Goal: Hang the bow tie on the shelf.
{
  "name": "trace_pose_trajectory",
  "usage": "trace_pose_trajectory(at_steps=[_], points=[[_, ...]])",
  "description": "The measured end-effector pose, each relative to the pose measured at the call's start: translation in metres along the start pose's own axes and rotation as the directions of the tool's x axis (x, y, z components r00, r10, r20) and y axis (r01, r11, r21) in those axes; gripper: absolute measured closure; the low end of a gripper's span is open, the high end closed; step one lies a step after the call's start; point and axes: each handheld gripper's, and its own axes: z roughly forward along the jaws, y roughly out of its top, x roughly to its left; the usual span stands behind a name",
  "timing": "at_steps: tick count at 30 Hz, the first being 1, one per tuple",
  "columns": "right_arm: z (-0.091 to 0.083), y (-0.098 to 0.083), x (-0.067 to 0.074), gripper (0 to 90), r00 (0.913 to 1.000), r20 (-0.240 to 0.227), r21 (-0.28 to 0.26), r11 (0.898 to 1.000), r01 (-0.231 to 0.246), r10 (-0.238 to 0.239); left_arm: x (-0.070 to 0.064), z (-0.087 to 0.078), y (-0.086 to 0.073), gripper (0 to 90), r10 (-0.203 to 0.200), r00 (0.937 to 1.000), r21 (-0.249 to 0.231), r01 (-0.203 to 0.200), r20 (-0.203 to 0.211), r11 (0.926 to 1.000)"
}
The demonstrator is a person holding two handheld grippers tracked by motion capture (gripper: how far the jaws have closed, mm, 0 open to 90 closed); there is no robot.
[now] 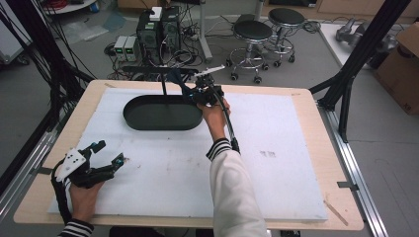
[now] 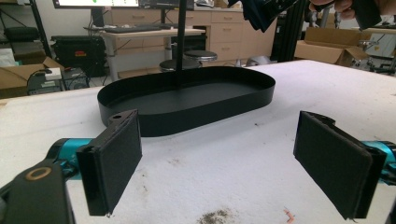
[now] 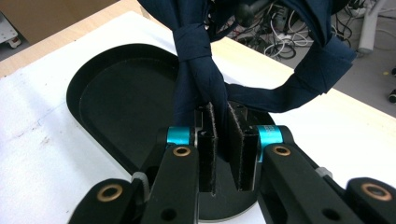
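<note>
Right gripper (image 3: 223, 144) first: we find its two black padded jaws drawn close together and clamped on a strip of dark navy cloth (image 3: 201, 84), which rises from between the pads to a knot above them. A second band of the same cloth loops away to the right in the right gripper view. In the high view we see this gripper held up by the person's right hand (image 1: 213, 114) just past the right end of a black oval tray (image 1: 136, 118). A thin black post (image 2: 180, 44) stands upright inside the tray, seen in the left gripper view.

We note the left gripper (image 1: 106, 153) low at the near left of the worktop (image 1: 276, 197), well apart from the tray. Its jaws stand wide apart with nothing between them, and the left hand (image 1: 85, 195) holds it from below.

A white sheet (image 1: 276, 128) covers most of the worktop and carries the tray. We record scattered dark specks on the sheet near the left gripper.
</note>
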Motion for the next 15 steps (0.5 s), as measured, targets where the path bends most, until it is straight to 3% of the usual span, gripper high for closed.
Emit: trace_pose_trajectory(at_steps=[15], points=[[0.012,-0.005,-0.002,81.3,0.9997,-0.014,0.039,0.999,-0.018,0.019,0.000,0.000,0.000,15.6,-0.003,1.0000,0.002,0.003,0.000,1.0000]])
